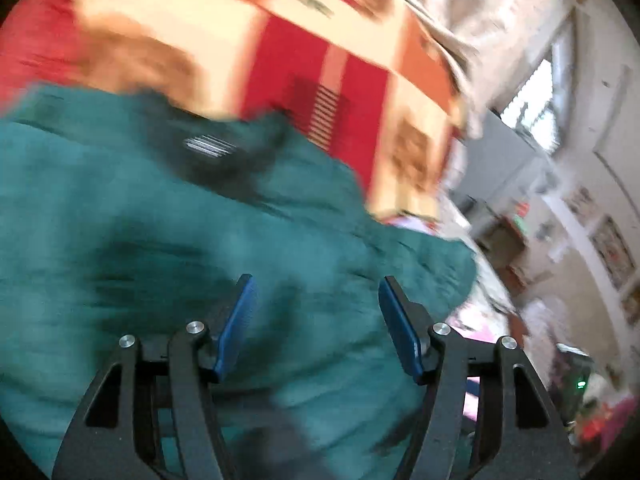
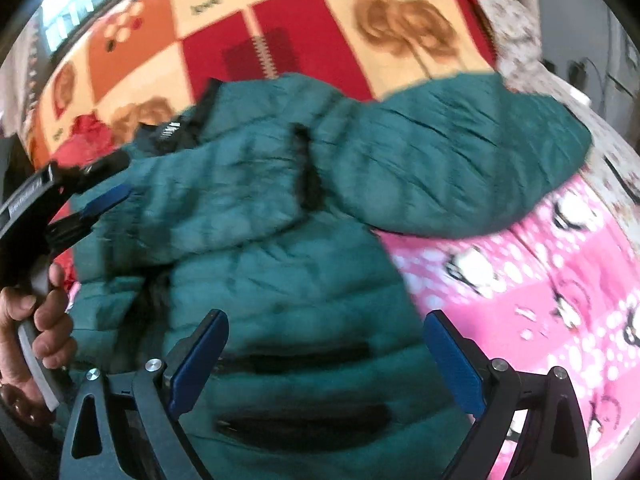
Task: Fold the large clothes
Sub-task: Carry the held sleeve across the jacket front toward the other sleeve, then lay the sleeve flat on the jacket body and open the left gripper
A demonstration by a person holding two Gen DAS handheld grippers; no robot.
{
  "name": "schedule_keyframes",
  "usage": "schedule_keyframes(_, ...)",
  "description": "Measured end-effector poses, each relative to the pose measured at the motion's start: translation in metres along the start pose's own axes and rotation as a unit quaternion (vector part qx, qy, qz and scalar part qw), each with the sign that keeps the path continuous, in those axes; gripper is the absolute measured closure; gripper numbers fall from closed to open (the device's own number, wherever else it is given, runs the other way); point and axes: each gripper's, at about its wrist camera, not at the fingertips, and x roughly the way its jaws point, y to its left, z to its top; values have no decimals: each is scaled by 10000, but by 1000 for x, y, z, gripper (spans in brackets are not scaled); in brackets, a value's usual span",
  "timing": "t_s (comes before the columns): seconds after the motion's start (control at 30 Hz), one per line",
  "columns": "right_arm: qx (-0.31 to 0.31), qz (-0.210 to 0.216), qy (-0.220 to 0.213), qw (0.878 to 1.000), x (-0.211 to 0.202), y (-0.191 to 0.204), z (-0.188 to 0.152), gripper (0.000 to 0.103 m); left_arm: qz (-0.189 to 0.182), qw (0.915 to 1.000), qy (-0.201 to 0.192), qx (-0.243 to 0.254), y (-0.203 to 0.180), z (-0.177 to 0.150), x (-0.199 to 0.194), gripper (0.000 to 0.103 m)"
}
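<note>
Blue pads (image 1: 240, 320) on your left gripper (image 1: 316, 292) stand apart with nothing pinched between them; only the teal puffer jacket (image 1: 168, 240) shows beyond the gap, badly smeared by motion blur. Your right gripper (image 2: 326, 344) is spread wide as well, hovering over the jacket's lower body with no fabric caught in it. From the right wrist view, the jacket (image 2: 288, 240) lies across the bed, partly on a red-and-orange checked blanket (image 2: 304, 16) and partly on a pink penguin-print sheet (image 2: 520, 288). One sleeve (image 2: 460, 152) stretches out to the right, reaching onto the pink sheet. Another teal fold lies across the chest. Two dark pocket openings (image 2: 300, 424) sit between your right fingers. Your left hand (image 2: 36, 320) grips its handle at the left edge of that view.
</note>
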Motion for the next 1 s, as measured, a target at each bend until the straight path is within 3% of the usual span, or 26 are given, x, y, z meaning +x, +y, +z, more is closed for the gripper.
schedule_keyframes(0.1, -360, 187, -265, 9988, 2, 30, 9, 6, 948, 9942, -489, -126, 45, 8, -46, 40)
schedule_keyframes(0.13, -426, 172, -320, 9984, 5, 39, 16, 6, 1437, 9868, -713, -227, 63, 12, -62, 40)
schedule_keyframes(0.2, -384, 225, -359, 9984, 14, 54, 31, 6, 1865, 9765, -975, -458, 86, 15, -76, 40)
schedule_keyframes(0.3, -405, 382, -498, 9972, 37, 78, 59, 6, 1953, 9716, -1095, -761, 111, 15, -77, 40)
schedule_keyframes(0.4, -245, 701, -565, 9956, 68, 93, 84, 6, 2015, 9721, -925, -771, 121, 12, -59, 40)
schedule_keyframes(0.47, -328, 929, -526, 9937, 92, 99, 92, 6, 2270, 9679, -661, -855, 135, 9, -43, 40)
schedule_keyframes(0.53, -482, 802, -336, 9950, 127, 100, 96, 6, 2303, 9658, -411, -1121, 153, 6, -30, 40)
schedule_keyframes(0.6, -456, 766, 117, 9959, 161, 93, 98, 6, 2196, 9655, -379, -1350, 167, 4, -26, 31)
schedule_keyframes(0.63, -324, 830, 199, 9958, 171, 89, 100, 4, 2190, 9646, -366, -1425, 170, 4, -23, 21)
schedule_keyframes(0.77, -472, 644, 103, 9968, 178, 95, 104, 0, 1887, 9641, -253, -1850, 191, -3, -19, 19)
schedule_keyframes(0.9, -486, 682, 90, 9964, 178, 98, 102, 0, 2248, 9617, -371, -1522, 169, 0, -32, 19)
schedule_keyframes(1.0, -361, 726, 89, 9967, 160, 94, 105, 1, 2440, 9601, -888, -1037, 137, 3, -57, 19)
